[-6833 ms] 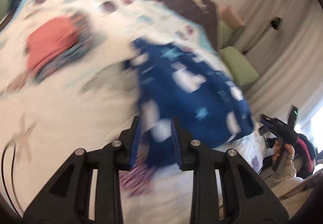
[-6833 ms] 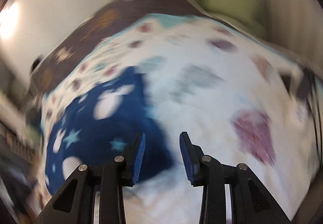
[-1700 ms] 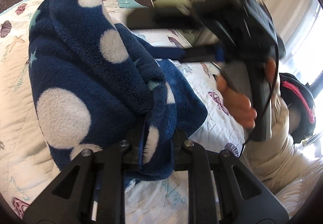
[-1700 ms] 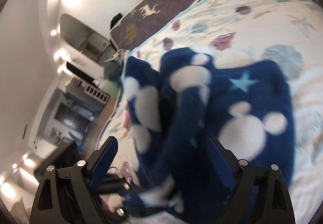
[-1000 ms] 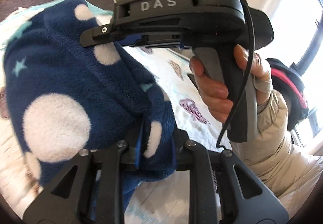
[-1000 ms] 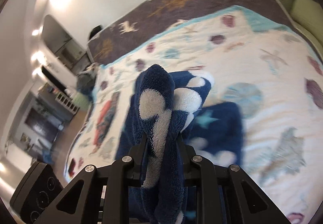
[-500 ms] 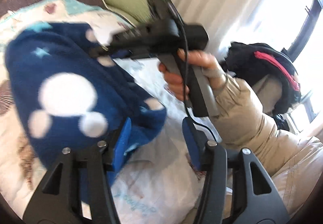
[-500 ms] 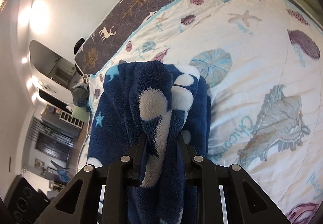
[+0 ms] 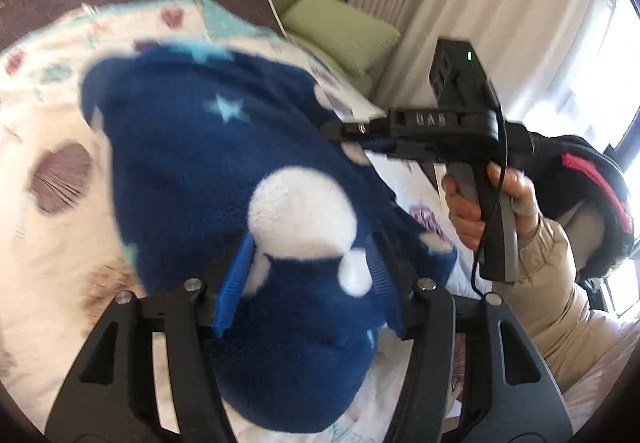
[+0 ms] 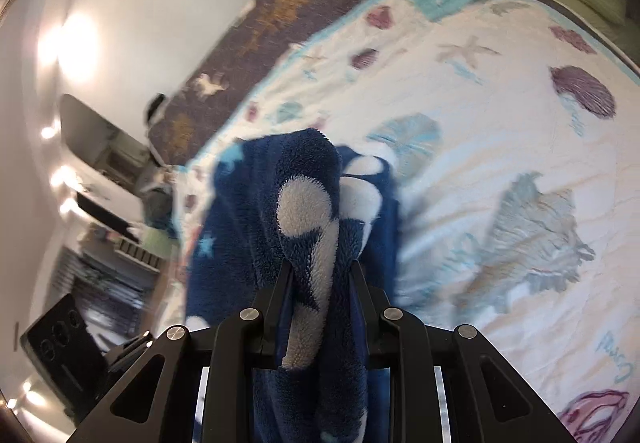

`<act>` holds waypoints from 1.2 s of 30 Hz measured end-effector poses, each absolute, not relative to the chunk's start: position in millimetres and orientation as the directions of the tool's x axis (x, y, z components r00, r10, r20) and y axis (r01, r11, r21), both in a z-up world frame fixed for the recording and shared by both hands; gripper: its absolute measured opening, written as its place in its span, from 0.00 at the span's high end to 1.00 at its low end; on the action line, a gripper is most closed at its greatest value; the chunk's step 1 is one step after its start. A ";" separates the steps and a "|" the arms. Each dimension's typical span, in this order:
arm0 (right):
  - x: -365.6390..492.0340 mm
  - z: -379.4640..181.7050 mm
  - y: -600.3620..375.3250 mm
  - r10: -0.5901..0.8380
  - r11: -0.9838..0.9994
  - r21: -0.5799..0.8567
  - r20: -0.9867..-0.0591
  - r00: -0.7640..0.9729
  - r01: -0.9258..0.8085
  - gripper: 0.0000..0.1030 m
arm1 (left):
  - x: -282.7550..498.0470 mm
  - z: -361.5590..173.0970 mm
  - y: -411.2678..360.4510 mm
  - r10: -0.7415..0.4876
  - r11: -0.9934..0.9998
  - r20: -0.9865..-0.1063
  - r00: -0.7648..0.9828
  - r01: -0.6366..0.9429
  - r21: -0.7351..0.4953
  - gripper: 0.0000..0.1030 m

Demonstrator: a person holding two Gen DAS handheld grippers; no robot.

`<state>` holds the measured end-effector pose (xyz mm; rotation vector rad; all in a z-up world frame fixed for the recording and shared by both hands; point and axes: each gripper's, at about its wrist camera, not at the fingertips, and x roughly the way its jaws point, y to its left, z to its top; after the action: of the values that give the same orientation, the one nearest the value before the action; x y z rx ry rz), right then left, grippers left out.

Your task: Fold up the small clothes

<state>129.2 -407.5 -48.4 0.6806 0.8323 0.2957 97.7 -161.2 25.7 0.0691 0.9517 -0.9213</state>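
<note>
A navy fleece garment (image 9: pixel 208 171) with white dots and pale stars hangs bunched over the bed quilt. My left gripper (image 9: pixel 310 275) is open, its blue pads spread wide on either side of the fleece. My right gripper (image 10: pixel 320 275) is shut on a fold of the same fleece (image 10: pixel 304 211) and holds it up above the quilt. In the left wrist view the right gripper (image 9: pixel 352 133) shows from the side, held in a hand, its jaws closed on the garment's far edge.
The white quilt (image 10: pixel 500 115) with shell and starfish prints covers the bed, over a dark brown blanket (image 10: pixel 280 11). Green pillows (image 9: pixel 340 31) lie by the curtains at the bed's far side. The person's beige sleeve (image 9: pixel 552 275) is at right.
My left gripper has let go of the fleece and its jaws have spread wide. My right gripper keeps its grip and has carried the fold away from the left one.
</note>
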 end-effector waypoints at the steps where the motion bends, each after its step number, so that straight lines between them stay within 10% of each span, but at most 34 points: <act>1: 127.5 -52.7 -410.7 0.469 0.759 0.650 -0.592 0.656 0.044 0.73 | 100.1 18.3 -165.4 -0.647 0.625 -0.729 0.224 0.703 -0.339 0.43; 10: 29.9 -18.9 -415.5 0.373 0.841 0.541 -0.538 0.756 -0.030 0.65 | 107.0 17.2 -155.2 -0.691 0.604 -0.699 0.186 0.680 -0.416 0.43; 15: -5.9 -23.8 -366.3 0.429 0.876 0.456 -0.589 0.685 -0.157 0.35 | 101.0 15.7 -161.9 -0.672 0.613 -0.710 0.209 0.695 -0.375 0.37; 18: -0.3 -49.3 -350.7 0.365 0.907 0.414 -0.679 0.638 -0.078 0.39 | 101.2 17.5 -163.5 -0.659 0.623 -0.718 0.224 0.697 -0.354 0.36; 20: 2.2 -67.6 -359.7 0.370 0.878 0.478 -0.690 0.623 0.008 0.77 | 101.7 19.0 -160.3 -0.664 0.620 -0.714 0.221 0.697 -0.361 0.36; 22: -6.0 -76.9 -381.8 0.421 0.794 0.605 -0.618 0.664 0.059 0.81 | 105.5 22.2 -155.8 -0.680 0.611 -0.702 0.211 0.692 -0.384 0.36; 28: -18.7 -114.6 -412.6 0.537 0.618 0.775 -0.541 0.648 0.134 0.78 | 105.8 34.0 -141.2 -0.661 0.658 -0.689 0.298 0.671 -0.341 0.36; 32: -21.8 -93.3 -412.1 0.479 0.670 0.726 -0.583 0.657 0.156 0.51 | 103.3 41.2 -138.8 -0.632 0.682 -0.697 0.337 0.670 -0.294 0.36; 36: -33.5 -46.5 -416.8 0.328 0.734 0.660 -0.549 0.769 0.158 0.47 | 100.6 57.0 -140.0 -0.651 0.666 -0.661 0.374 0.698 -0.261 0.36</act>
<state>-33.5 -416.8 -46.5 0.7556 0.7039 0.1024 100.6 -140.0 57.0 0.0662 0.8148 -0.8645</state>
